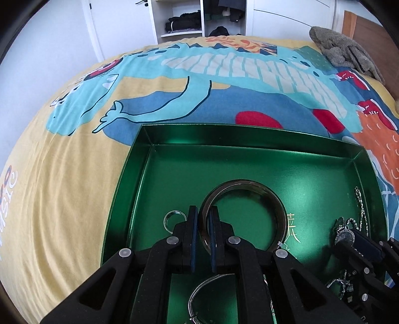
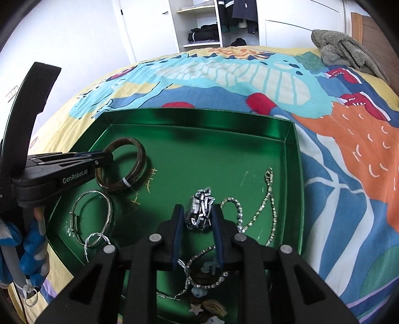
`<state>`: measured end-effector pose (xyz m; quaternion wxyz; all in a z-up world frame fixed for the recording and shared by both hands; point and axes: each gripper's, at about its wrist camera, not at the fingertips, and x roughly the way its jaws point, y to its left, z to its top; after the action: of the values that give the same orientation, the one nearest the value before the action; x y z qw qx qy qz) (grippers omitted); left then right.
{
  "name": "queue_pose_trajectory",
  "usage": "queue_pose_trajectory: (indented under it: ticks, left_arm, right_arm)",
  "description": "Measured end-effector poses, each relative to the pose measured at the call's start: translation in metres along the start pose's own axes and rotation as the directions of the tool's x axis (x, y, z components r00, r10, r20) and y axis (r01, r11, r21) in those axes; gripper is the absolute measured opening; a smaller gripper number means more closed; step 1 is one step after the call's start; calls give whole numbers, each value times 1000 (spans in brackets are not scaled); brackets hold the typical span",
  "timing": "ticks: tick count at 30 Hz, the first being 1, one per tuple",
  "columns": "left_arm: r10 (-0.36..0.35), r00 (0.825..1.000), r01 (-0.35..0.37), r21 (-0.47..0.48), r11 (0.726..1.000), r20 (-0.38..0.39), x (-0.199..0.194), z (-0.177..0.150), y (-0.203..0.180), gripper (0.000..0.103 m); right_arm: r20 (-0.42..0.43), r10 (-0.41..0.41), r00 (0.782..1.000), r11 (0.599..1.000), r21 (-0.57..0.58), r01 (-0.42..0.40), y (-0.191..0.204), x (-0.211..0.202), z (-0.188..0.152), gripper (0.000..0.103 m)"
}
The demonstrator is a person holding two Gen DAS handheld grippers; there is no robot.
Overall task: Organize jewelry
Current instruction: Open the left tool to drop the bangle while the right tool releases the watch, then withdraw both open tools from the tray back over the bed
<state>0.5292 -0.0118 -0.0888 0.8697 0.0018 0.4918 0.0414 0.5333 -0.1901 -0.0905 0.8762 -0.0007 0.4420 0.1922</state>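
A shiny green tray [image 1: 189, 159] [image 2: 286, 134] lies on the bed and holds the jewelry. My left gripper [image 1: 204, 219] [image 2: 99, 159] is shut on the rim of a dark brown bangle [image 1: 279, 209] [image 2: 139, 159]. My right gripper [image 2: 198, 221] is shut on a silver wristwatch [image 2: 200, 206], which also shows in the left wrist view [image 1: 345, 234]. A silver bangle [image 2: 107, 211] [image 1: 199, 291], a small silver ring [image 1: 172, 219] [image 2: 96, 238] and a rhinestone chain [image 2: 261, 209] [image 1: 360, 206] lie in the tray.
The tray sits on a bed with a bright cartoon cover [image 1: 74, 174] [image 2: 349, 162]. A grey plush toy [image 1: 346, 49] [image 2: 346, 52] lies at the far right. More trinkets [image 2: 207, 306] lie at the tray's near end. A white wardrobe [image 2: 199, 22] stands behind.
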Motion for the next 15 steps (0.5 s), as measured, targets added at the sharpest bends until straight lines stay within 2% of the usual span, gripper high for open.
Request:
queue_pose_trajectory:
  ticks: [3, 5, 8, 11, 15]
  left_arm:
    - [-6, 1000, 6, 17, 1000, 26, -8, 0, 0, 17]
    - [-6, 999, 5, 25, 1000, 54, -21, 0, 3, 25]
    - [-26, 995, 24, 20, 1000, 101, -51, -2, 10, 29]
    - [7, 986, -13, 36, 999, 167, -88, -7, 20, 35]
    - [25, 977, -28, 7, 1000, 211, -134, -19, 43, 36]
  right_arm:
    - [4, -8, 1000, 1000, 16, 8, -2, -4, 1, 25]
    - [13, -10, 1000, 1000, 24, 10, -1, -12, 2, 34]
    - [43, -28, 999, 999, 18, 27, 3, -33, 7, 36]
    - [86, -33, 996, 999, 29, 31, 8, -63, 9, 36]
    - [152, -33, 988, 999, 31, 29, 21, -114, 6, 36]
